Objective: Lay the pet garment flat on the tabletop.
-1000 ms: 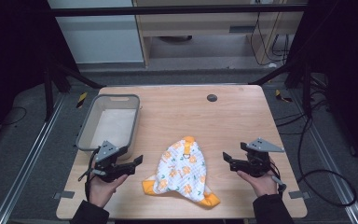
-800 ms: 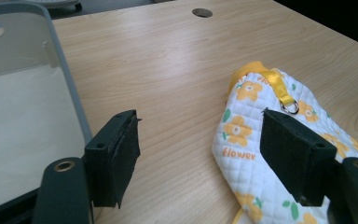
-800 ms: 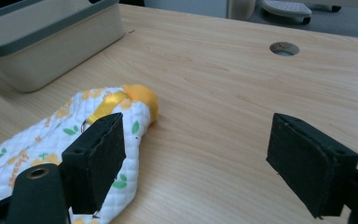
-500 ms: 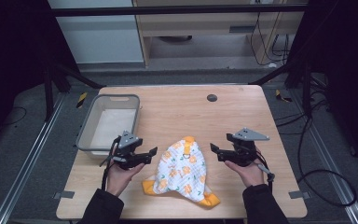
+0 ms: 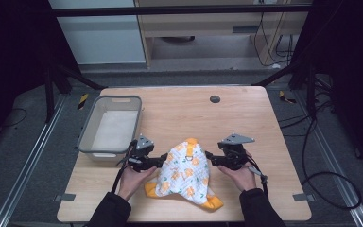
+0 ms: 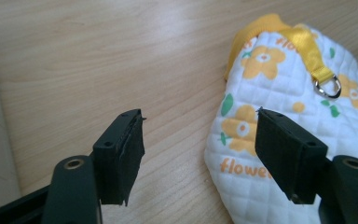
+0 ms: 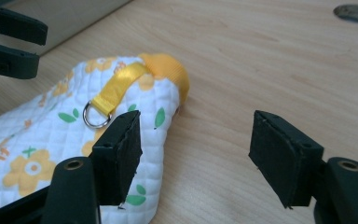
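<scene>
Both hands moved in from the near corners to flank the garment (image 5: 187, 172) at near centre of the table (image 5: 246, 118), jaws just closing a bit. Left gripper (image 5: 162, 161) and right gripper (image 5: 209, 157) are open, each straddling a side edge, nothing pinched yet. I judge it soft, light, floppy; grip the quilted edges. Bin (image 5: 109, 127) far left, clear of the way.

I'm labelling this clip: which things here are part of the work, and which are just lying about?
In the job:
- quilted flower-print garment, white with orange trim
- left claw, open at its left edge
- right claw, open at its right edge

Lying about:
- grey bin, back left
- dark round disc, far side of the wooden table
</scene>
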Demonstrator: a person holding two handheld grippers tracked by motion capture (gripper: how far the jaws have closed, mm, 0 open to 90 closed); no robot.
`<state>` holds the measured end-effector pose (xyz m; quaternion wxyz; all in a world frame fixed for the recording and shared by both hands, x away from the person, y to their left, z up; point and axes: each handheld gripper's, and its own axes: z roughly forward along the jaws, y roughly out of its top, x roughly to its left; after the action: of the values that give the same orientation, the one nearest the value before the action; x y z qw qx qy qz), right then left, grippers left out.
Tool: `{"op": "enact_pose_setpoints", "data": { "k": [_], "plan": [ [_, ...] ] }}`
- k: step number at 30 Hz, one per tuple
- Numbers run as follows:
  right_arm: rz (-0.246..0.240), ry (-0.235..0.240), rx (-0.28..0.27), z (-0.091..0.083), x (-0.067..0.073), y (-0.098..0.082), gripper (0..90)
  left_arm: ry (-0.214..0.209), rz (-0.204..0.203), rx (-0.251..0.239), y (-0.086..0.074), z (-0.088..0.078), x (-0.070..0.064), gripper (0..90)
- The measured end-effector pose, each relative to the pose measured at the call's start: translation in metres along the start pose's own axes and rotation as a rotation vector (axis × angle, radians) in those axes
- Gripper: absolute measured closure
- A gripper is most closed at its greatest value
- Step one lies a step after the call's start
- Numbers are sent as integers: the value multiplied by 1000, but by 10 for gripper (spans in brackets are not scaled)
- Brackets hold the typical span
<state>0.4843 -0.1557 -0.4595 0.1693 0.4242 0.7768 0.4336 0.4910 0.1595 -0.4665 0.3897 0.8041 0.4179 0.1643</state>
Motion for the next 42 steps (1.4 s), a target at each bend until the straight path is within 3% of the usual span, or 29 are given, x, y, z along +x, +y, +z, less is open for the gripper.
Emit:
{"op": "enact_pose_setpoints", "data": {
  "k": [3, 4, 13, 16, 23, 28, 33, 35, 38, 41, 42],
  "plan": [
    [-14, 12, 36, 7, 4, -5, 383, -20, 0, 26, -2, 4, 0, 332],
    [-25, 18, 43, 9, 5, -6, 392, -45, -8, 30, -3, 7, 0, 342],
    [-59, 59, 99, 26, 13, -13, 497, -93, -34, 72, -13, 18, -1, 461],
    [-52, 91, 111, 28, 14, -14, 619, -134, -40, 105, -15, 23, -4, 564],
    [-50, 114, 132, 29, 18, -14, 807, -138, -28, 132, -16, 24, -9, 793],
    [-58, 121, 135, 29, 19, -13, 874, -149, -20, 132, -17, 23, -9, 856],
    [-53, 134, 115, 23, 18, -11, 880, -156, -22, 111, -16, 17, -10, 865],
    [-48, 138, 110, 20, 18, -10, 881, -155, -18, 82, -13, 10, -10, 866],
    [-55, 144, 61, 6, 17, -6, 881, -167, -4, 18, -8, -10, -14, 867],
    [-64, 147, 30, -2, 17, -6, 881, -175, 8, -8, -5, -20, -16, 868],
    [-70, 148, -3, -10, 17, -5, 881, -184, 13, -43, -2, -31, -20, 868]
  ]
}}
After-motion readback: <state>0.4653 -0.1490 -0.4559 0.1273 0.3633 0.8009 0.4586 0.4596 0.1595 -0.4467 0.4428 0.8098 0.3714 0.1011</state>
